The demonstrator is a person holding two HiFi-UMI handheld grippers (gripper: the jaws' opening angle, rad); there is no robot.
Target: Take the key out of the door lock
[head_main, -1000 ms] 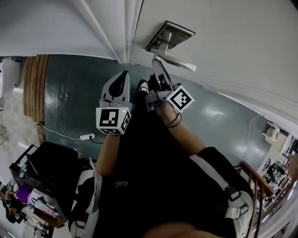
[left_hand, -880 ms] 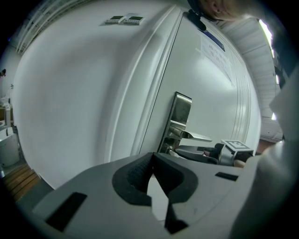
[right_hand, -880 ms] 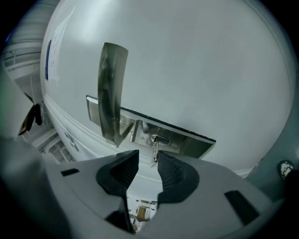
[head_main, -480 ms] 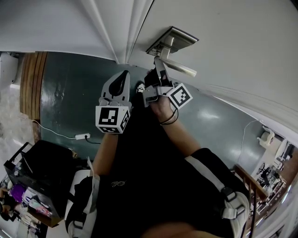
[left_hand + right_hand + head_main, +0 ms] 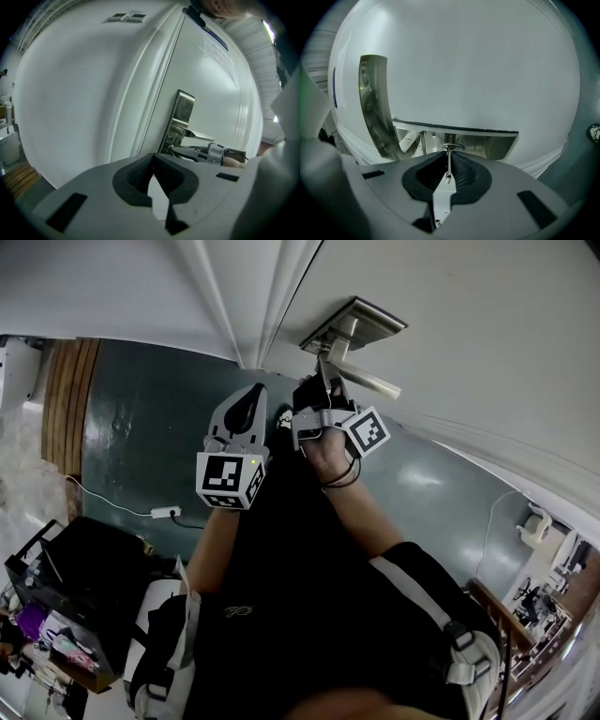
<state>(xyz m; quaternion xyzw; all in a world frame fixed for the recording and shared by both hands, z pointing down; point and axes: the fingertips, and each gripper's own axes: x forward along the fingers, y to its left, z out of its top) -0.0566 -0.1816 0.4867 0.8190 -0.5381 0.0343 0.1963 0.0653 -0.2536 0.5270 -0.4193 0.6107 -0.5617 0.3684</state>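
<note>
A metal lock plate [image 5: 354,324] with a lever handle [image 5: 367,381] sits on the white door. My right gripper [image 5: 322,381] is pushed up under the lever, against the plate. In the right gripper view a thin metal key [image 5: 448,164] with a wire ring [image 5: 453,146] stands edge-on between the black pads, just below the lever [image 5: 454,127]. The jaws are closing and the pads pinch the key. My left gripper [image 5: 248,401] hangs a little to the left, away from the lock, shut and empty [image 5: 152,157]. In the left gripper view I see the plate [image 5: 183,110] and the right gripper [image 5: 197,152].
The door frame [image 5: 253,296] runs down left of the lock. Below lies a green floor with a white plug and cable [image 5: 169,515], a wooden strip [image 5: 66,399] at far left and a black box [image 5: 66,568] at lower left. A wooden railing [image 5: 492,601] stands at lower right.
My right gripper has moved up and in under the lever handle, closer to the lock plate. The left gripper has hardly moved.
</note>
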